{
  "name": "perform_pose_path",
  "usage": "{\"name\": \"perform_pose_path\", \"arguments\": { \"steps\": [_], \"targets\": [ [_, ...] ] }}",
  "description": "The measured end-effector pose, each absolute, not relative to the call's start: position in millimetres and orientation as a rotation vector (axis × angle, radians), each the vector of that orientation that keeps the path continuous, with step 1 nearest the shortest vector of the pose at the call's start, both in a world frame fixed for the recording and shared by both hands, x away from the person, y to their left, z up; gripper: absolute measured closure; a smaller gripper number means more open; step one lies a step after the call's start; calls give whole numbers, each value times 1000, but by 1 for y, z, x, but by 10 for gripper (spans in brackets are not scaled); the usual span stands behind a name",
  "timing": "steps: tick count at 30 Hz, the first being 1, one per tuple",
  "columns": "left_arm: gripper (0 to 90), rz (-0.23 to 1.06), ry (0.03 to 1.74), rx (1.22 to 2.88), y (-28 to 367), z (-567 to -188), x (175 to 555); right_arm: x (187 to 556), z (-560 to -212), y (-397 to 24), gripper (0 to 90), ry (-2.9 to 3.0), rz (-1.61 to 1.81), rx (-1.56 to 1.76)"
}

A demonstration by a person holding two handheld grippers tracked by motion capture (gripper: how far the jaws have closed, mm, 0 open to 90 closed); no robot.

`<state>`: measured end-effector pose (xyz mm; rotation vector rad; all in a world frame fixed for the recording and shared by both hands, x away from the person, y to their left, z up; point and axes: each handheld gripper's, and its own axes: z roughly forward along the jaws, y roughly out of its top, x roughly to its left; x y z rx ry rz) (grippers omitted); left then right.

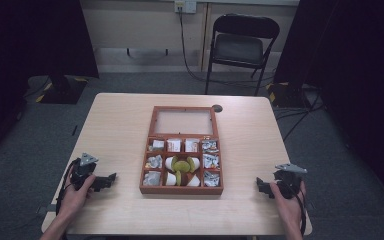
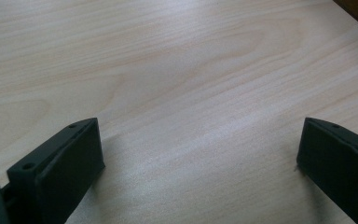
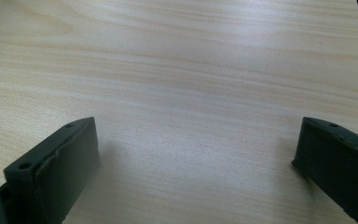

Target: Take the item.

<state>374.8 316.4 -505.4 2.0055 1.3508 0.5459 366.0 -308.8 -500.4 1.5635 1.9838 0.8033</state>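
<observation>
Black claws [image 1: 111, 176], grey three-cornered plates [image 1: 87, 159]

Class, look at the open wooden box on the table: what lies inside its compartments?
The wooden box holds small packets and white pieces around a yellow-green item in the middle. Whatever lies beneath these is covered; labels are too small to read.

High view: overhead from the person's side, facing forward and down on the whole table [image 1: 120, 125]. Gripper views: low, close above bare tabletop [image 2: 191, 79], between black jaws. Shared: wood surface [image 3: 191, 70].
</observation>
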Motion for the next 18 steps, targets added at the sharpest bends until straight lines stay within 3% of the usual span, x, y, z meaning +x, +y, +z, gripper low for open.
{"name": "perform_pose_path", "arguments": {
  "steps": [10,14,16,18],
  "targets": [
    [0,544,1352,1997,316,-506,375,365,-500,-308,1,1979,802,1566],
    [0,543,1352,1998,316,-506,375,364,-499,-307,48,1974,805,1569],
    [0,544,1352,1997,316,-506,375,363,-496,-309,155,1954,814,1579],
    [0,544,1352,1997,316,-506,375,363,-496,-309,141,1956,814,1585]
  ]
}}
